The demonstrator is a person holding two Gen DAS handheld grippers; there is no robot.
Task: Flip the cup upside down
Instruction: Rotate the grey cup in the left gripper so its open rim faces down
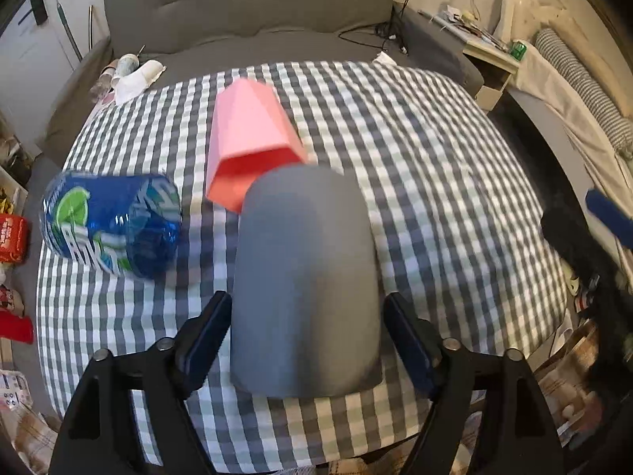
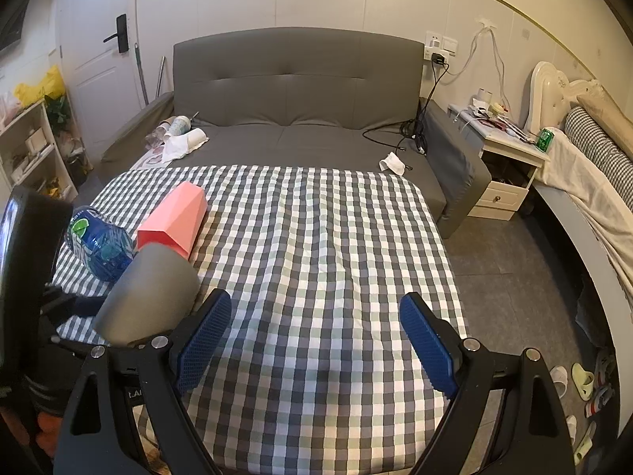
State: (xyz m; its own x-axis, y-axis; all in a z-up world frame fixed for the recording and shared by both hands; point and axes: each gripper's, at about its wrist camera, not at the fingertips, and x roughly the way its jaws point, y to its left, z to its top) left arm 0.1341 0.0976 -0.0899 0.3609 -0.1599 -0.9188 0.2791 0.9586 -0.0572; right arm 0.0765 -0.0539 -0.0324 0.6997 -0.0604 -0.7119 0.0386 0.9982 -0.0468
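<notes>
A grey cup (image 1: 304, 277) lies on its side on the checked tablecloth (image 1: 435, 182), its rounded closed end pointing away from me. My left gripper (image 1: 306, 316) is open, its blue pads on either side of the cup near its wide end, with small gaps showing. The cup also shows in the right wrist view (image 2: 150, 297) at the left. My right gripper (image 2: 316, 336) is open and empty above the cloth, to the right of the cup.
A pink faceted cup (image 1: 253, 134) lies on its side just beyond the grey cup. A blue bottle (image 1: 112, 221) lies to the left. A grey sofa (image 2: 296, 91) stands behind the table, a nightstand (image 2: 510, 158) at the right.
</notes>
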